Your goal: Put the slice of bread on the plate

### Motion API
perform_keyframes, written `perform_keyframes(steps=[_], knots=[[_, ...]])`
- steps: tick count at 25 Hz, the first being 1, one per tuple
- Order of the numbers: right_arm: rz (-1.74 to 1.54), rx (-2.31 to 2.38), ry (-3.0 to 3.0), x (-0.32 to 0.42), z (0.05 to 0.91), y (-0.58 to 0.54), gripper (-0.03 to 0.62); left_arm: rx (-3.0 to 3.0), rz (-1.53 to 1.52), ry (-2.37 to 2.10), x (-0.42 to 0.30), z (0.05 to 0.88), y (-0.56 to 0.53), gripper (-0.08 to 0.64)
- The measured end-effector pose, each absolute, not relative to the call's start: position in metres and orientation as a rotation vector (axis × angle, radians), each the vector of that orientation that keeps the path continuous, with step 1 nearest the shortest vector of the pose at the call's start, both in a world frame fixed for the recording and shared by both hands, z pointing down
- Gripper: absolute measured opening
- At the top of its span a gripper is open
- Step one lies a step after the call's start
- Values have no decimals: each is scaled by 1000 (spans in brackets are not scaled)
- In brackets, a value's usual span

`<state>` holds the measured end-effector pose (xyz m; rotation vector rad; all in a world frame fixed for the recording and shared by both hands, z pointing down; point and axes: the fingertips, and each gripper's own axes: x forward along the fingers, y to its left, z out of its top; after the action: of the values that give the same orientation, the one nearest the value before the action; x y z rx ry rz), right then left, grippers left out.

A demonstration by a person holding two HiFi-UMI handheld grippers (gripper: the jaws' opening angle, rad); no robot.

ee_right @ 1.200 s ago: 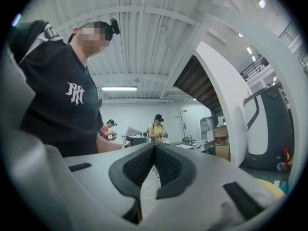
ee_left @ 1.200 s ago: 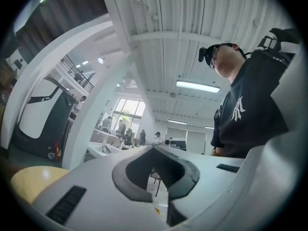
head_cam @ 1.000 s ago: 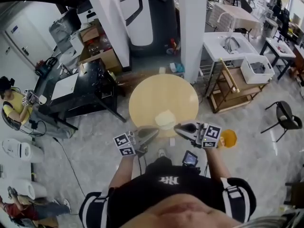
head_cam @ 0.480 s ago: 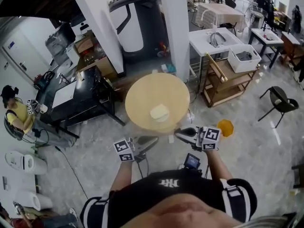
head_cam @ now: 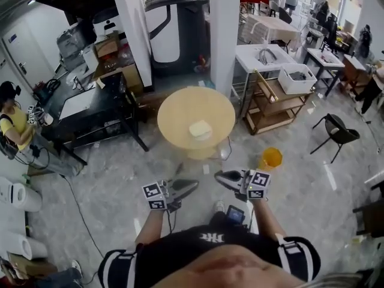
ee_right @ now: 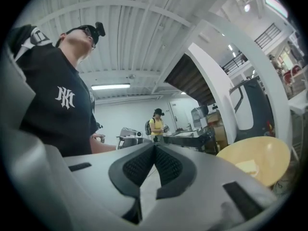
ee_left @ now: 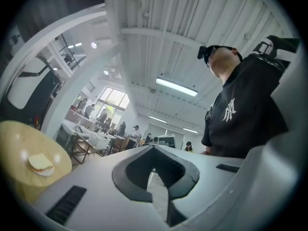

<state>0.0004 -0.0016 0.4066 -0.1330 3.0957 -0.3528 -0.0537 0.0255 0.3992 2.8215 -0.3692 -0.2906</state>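
Left gripper and right gripper, both held level above the floor. Each pair of fingers is clenched, pad against pad, with nothing between them. The slice of bread lies on the round wooden bench, well ahead of both sets of fingertips and apart from them. It shows to the left of the left fingers and to the right of the right fingers.
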Motion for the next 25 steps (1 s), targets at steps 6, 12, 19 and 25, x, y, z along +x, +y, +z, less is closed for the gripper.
perform_keyframes(steps=[6, 12, 19, 25], knots=[[-490, -26, 3045, 9, 422, 72, 2, 2777, -238, -400, -52, 425, 76, 11], [-289, -24, 3018, 0, 390, 80, 2, 2863, -182, -451, -58, 402, 96, 11], [-213, 116, 2946, 19, 371, 139, 0, 2851, -154, -453, -20, 400, 155, 11], [-342, -44, 2902, 75, 415, 192, 1, 2783, -255, -493, 12, 399, 218, 11]])
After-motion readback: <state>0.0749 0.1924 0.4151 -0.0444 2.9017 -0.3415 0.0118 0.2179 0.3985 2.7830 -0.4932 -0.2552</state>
